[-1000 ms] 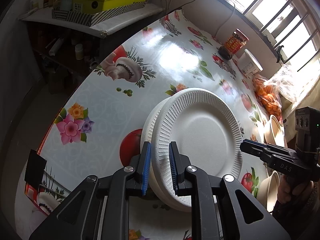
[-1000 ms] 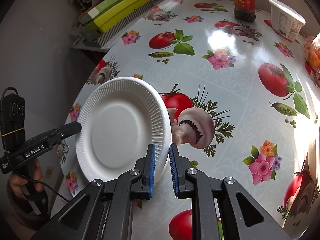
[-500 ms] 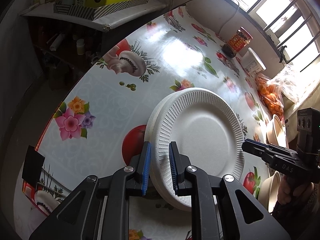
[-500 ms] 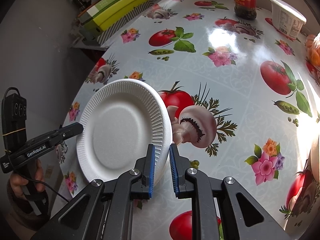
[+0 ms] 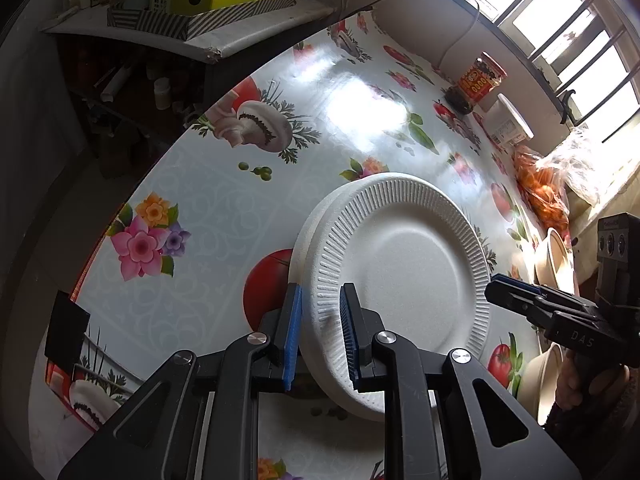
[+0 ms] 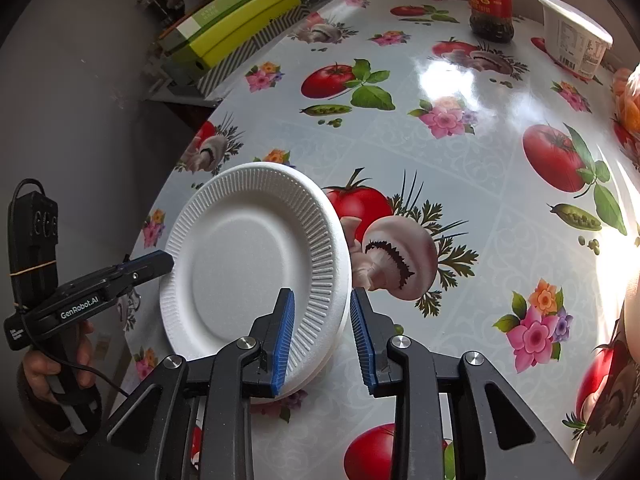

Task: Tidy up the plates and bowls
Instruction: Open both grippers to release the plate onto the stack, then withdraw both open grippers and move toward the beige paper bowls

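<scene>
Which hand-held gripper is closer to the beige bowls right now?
Right. The right hand-held gripper sits beside the beige bowls, at the edge of the plates; the left hand-held gripper grips the plates on the far side from them.

Glossy surface [image 6: 460, 184] printed with tomatoes, mushrooms, peas and flowers.
A stack of white foam plates [image 6: 248, 264] sits near its left edge. At the far side stand a red-labelled jar [image 6: 491, 0] and, beside it, a white tub [image 6: 576, 36]; a bag of oranges [image 5: 544, 196] and beige bowls [image 5: 556, 256] lie along the window side.
</scene>
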{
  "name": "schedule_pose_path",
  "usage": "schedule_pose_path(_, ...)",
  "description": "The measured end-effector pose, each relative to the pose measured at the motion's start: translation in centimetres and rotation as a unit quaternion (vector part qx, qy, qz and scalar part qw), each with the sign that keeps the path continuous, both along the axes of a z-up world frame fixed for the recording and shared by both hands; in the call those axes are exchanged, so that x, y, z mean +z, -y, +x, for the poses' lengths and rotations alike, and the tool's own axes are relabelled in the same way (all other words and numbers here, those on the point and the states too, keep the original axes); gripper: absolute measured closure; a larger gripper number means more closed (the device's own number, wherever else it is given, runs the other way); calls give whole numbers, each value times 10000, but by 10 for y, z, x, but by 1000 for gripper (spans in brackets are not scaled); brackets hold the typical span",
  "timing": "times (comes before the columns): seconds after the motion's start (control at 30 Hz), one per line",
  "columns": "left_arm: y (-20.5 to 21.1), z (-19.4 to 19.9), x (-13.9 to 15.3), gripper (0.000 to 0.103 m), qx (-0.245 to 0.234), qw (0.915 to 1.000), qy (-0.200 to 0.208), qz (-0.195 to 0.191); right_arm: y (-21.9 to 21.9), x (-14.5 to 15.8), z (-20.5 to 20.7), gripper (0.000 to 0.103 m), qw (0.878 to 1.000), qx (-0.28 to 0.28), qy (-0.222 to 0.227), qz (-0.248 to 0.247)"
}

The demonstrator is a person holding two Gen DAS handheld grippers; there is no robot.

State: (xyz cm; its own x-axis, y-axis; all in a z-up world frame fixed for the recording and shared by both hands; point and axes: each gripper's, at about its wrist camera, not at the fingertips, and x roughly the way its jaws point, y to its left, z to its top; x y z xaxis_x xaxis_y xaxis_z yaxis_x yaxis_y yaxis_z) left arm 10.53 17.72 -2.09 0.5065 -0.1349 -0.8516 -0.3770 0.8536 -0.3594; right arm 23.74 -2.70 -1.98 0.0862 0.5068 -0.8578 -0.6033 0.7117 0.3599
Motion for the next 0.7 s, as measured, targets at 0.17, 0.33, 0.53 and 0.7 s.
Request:
schedule_pose_path(0.17, 1, 0, 6, 73, -9, 10000, 79, 53, 3, 4, -2, 64, 10000, -11, 67, 28)
schedule_pose_path(0.33, 2, 0, 9, 69, -2, 9999, 92, 121, 6, 7, -2, 63, 9999, -60, 108, 47)
schedule_pose_path(0.53, 4, -1, 16, 57, -27, 9995, 147, 261, 11, 14, -3, 63, 9997, -110, 173, 118)
schedule_pose_path(0.7, 7, -3, 21, 57, -41, 9993, 171, 329, 14, 15, -4, 63, 9996, -134, 192, 134)
